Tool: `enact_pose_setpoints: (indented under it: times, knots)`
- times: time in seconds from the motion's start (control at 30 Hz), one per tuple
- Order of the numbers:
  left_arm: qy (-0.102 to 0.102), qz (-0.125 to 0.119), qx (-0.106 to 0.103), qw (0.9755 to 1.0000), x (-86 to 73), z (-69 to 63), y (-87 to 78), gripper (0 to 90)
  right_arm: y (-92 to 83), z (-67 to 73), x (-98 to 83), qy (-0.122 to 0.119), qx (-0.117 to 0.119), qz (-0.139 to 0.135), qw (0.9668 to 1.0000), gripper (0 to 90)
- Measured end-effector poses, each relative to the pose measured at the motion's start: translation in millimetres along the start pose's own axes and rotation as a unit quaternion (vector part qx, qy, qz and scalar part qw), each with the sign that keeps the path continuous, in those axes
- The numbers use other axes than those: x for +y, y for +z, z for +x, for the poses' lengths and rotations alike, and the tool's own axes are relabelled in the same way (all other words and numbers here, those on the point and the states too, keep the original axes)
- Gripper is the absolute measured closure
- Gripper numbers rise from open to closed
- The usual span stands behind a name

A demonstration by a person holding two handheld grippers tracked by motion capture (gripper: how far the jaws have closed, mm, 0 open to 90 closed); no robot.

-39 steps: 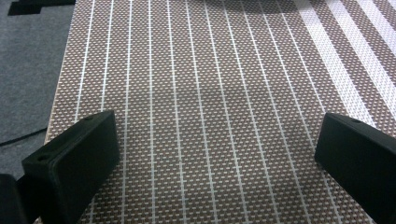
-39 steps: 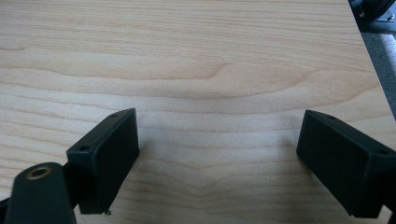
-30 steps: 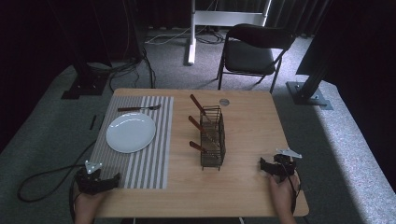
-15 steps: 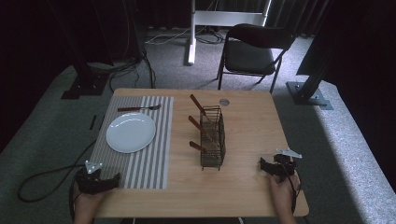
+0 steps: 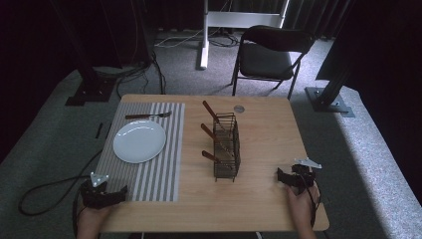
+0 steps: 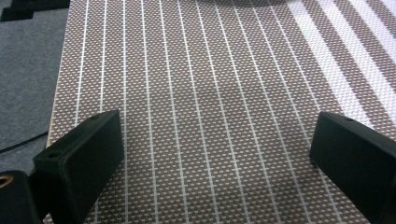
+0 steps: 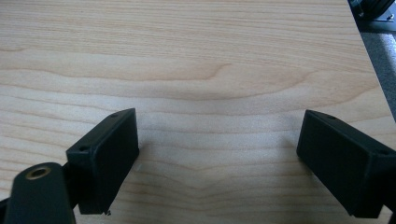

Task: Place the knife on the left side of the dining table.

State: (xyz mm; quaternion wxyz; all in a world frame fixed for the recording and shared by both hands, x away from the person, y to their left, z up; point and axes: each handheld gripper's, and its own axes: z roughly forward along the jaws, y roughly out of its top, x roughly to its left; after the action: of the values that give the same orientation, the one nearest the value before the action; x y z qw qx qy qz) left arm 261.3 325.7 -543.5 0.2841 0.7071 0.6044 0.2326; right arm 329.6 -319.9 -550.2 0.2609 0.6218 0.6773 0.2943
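Table (image 5: pixel 268 134): light wood, with a striped mat (image 5: pixel 149 164) covering its left part. On the mat sits a white plate (image 5: pixel 139 141), empty. A fork (image 5: pixel 148 116) with a brown handle lies on the mat just beyond the plate, apart from it, crosswise to the stripes.

Near the table's centre stands a black wire rack (image 5: pixel 226 147), upright, just right of the mat's edge. Three brown handles (image 5: pixel 209 110) stick out of it, all tilted up toward the left; what the handles belong to cannot be told. A small round disc (image 5: pixel 239 108) lies on the wood beyond the rack, near the far edge.

Left gripper (image 5: pixel 119 191): held at the near left corner of the table, low over the near edge of the mat. In the left gripper view the gripper (image 6: pixel 215 154) has its jaws set wide apart, with bare mat weave between them. It holds nothing.

Right gripper (image 5: pixel 279 175): held at the near right of the table, well apart from the rack. In the right gripper view the gripper (image 7: pixel 217 149) shows jaws wide apart over bare wood. It holds nothing.

A hand (image 5: pixel 91 221) grips the left tool; another hand (image 5: pixel 301 206) grips the right. A black cable (image 5: pixel 45 196) trails from the left gripper onto the grey floor.

Beyond the table stands a dark folding chair (image 5: pixel 271 55).
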Motion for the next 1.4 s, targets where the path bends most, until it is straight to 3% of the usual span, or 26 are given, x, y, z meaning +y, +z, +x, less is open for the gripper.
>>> enact_pose_setpoints:
  times: [0.17, 0.37, 0.47, 0.67, 1.07, 1.23, 1.4]
  knots:
    - [0.007, 0.000, -0.003, 1.0000, 1.2, -3.9, -3.8, 3.2, 0.2, 0.0, 0.2, 0.001, 0.000, 0.000, 1.0000, 12.1]
    - [0.012, -0.012, -0.026, 0.9995, 7.5, -14.5, -12.3, 3.6, 0.2, -0.1, 0.2, 0.001, 0.000, 0.000, 1.0000, 12.1]
    - [0.029, -0.020, -0.039, 0.9986, 13.5, -24.9, -18.4, 3.6, 0.2, 0.0, 0.2, 0.001, -0.001, 0.000, 1.0000, 12.1]
    - [0.063, -0.030, -0.062, 0.9956, 25.4, -49.7, -28.6, 3.7, 0.2, 0.0, 0.2, 0.001, -0.001, 0.000, 1.0000, 12.1]
    - [0.087, -0.041, -0.106, 0.9898, 42.8, -78.9, -34.2, 3.7, 0.2, 0.0, 0.2, 0.001, -0.001, 0.000, 1.0000, 12.1]
    - [0.105, -0.049, -0.117, 0.9864, 50.6, -93.0, -38.4, 3.7, 0.2, 0.0, 0.2, 0.001, -0.001, 0.000, 1.0000, 12.1]
    - [0.109, -0.055, -0.127, 0.9844, 56.9, -102.4, -42.6, 3.7, 0.2, 0.0, 0.2, 0.001, -0.001, 0.000, 1.0000, 12.1]
